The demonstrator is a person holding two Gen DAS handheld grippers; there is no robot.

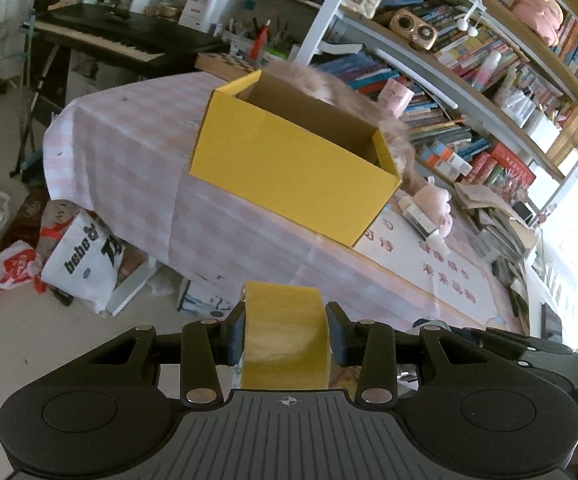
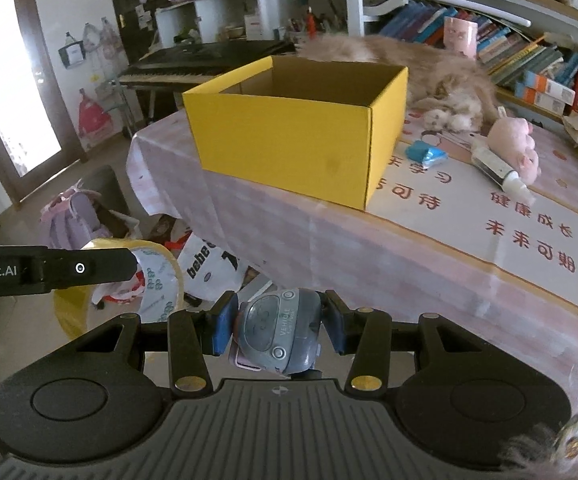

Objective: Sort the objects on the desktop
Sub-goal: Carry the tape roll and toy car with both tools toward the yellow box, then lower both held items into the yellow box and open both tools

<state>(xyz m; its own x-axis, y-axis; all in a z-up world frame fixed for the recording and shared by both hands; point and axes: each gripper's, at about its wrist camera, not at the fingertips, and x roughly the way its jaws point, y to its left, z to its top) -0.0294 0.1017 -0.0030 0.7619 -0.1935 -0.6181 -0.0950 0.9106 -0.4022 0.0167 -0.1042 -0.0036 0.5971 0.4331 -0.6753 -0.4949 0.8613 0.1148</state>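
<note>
While the yellow box (image 1: 289, 168) stands open ahead of both claws, a tape roll (image 1: 285, 336) is squeezed by the left claw (image 1: 285, 334). A grey toy car (image 2: 277, 332) is pinched in the right claw (image 2: 277, 328).

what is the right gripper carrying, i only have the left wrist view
Observer: The right gripper is shut on a grey toy car.
Operator: anything on the table right of the yellow box, it blocks me
Observer: A blue packet lies just beside the yellow box.
Operator: is that fur behind the box a cat
Observer: Yes, a fluffy cat lies behind it, paws toward the pink plush toy.
</note>
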